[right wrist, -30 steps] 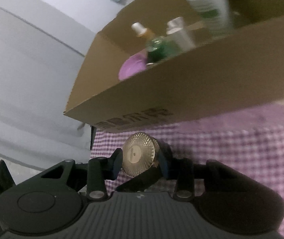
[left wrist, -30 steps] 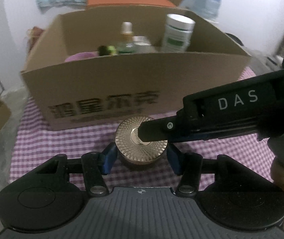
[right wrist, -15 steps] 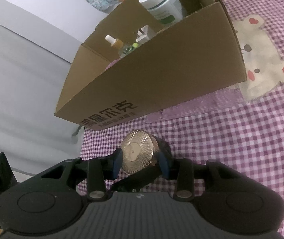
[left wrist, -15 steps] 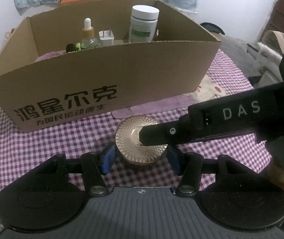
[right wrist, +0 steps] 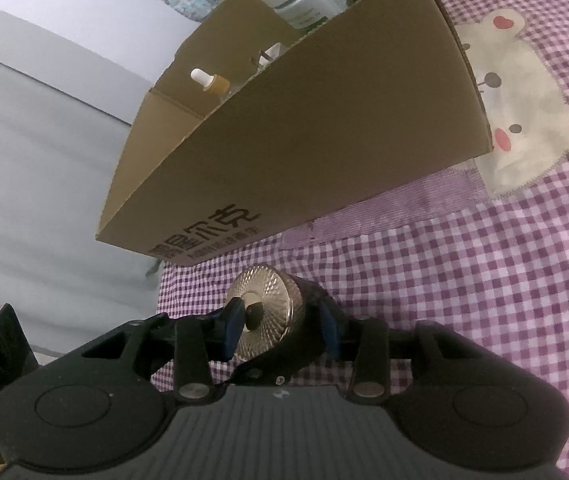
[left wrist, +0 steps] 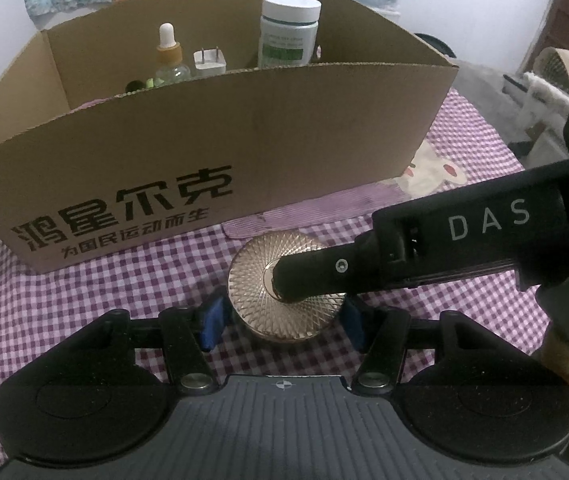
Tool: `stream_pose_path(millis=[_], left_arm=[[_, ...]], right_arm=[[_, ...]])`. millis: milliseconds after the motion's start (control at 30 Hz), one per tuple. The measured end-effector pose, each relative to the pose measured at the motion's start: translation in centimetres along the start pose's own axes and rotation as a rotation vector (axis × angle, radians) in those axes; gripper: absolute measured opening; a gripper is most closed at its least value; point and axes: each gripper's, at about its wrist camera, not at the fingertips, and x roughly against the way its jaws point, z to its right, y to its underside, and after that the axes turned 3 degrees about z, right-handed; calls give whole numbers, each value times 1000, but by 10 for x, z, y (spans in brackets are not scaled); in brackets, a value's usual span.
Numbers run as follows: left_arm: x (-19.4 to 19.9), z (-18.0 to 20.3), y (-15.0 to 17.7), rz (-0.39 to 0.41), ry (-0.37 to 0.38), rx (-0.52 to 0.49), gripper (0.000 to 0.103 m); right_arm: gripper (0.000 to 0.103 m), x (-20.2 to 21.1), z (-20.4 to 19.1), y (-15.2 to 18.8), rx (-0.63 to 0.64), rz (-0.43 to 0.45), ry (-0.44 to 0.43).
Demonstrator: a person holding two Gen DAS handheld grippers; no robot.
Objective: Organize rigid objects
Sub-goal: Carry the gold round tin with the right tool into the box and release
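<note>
Two grippers: both meet at one gold-lidded jar
Jar's place: near side of the cardboard box, over the checked cloth, just near of the printed wall; whether its base touches the cloth I cannot tell
Left gripper: jaws have just been opening; the jar sits between the blue pads, a sliver of gap shows at the left pad, so released
Right gripper: clenched on the jar end to end, one pad on the lid's face, the other at the dark base
Box contents: white-capped bottle, dropper bottle and plug stand at the far side
Step in hand: likely handing the jar over to the right gripper
Doing it well: hold the right clamp firm and centred on the lid, draw the left pads clear sideways without nudging, then lift high over the near wall and set the jar in the free near part
</note>
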Motion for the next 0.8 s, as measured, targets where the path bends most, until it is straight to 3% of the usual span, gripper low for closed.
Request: stream_pose_path(millis=[467,800], left_arm=[[-1,5,-1,15,-22,-9,56],[24,6,-5,63,-35,-5,55]], right_arm=[[47,1,-2,1,14,12,-8],[47,10,-17,4,46,34,-16]])
